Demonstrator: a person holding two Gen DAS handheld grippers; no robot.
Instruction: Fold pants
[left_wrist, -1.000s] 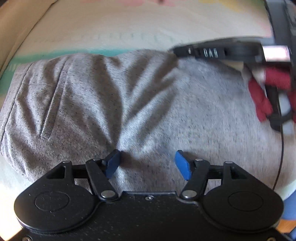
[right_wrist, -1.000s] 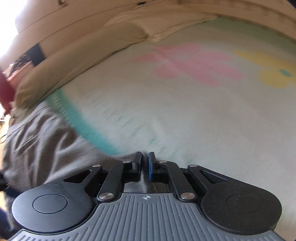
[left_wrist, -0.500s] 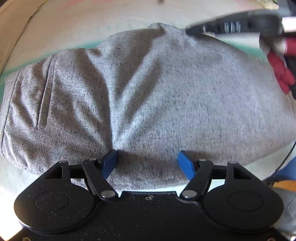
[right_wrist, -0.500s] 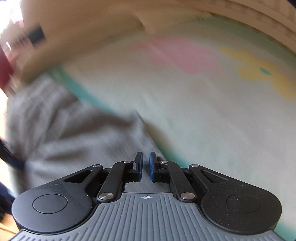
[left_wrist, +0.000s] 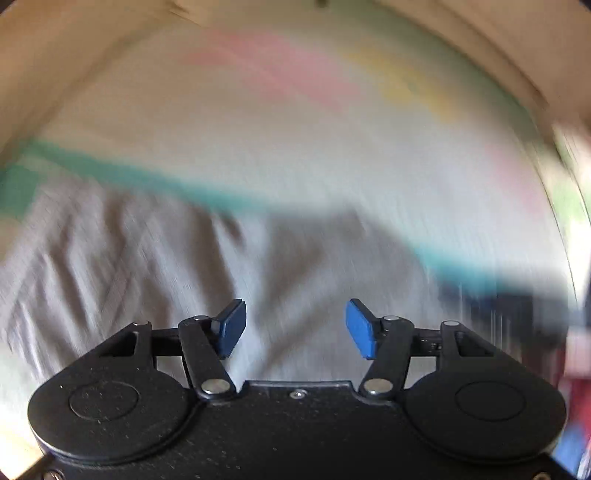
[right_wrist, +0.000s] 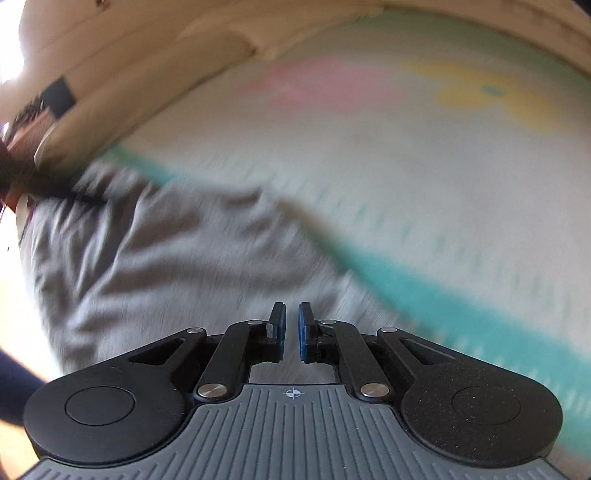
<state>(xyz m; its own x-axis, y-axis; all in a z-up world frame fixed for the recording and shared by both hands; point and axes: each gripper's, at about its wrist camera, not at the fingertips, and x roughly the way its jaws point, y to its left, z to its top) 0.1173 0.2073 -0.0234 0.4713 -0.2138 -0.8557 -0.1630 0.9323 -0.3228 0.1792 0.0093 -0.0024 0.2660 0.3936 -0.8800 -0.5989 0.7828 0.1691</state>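
Note:
The grey pants (left_wrist: 155, 266) lie folded in a wrinkled bundle on a pale bedspread with a teal stripe (left_wrist: 461, 266). Both views are motion-blurred. My left gripper (left_wrist: 295, 330) is open and empty, its blue pads spread wide just above the pants. In the right wrist view the pants (right_wrist: 177, 258) fill the left and lower middle. My right gripper (right_wrist: 291, 332) has its blue pads nearly together with a narrow gap and nothing visible between them, hovering over the pants' right edge.
The bedspread (right_wrist: 369, 155) carries pink and yellow flower prints (right_wrist: 491, 96) farther back. Beige pillows or a headboard (right_wrist: 129, 85) line the far left edge. A dark blurred shape (left_wrist: 517, 306) and something red sit at the right edge of the left wrist view.
Both grippers have pulled back and lifted from the pants. The left view now shows more of the bedspread beyond the bundle; the right gripper swung so the pants lie ahead of it.

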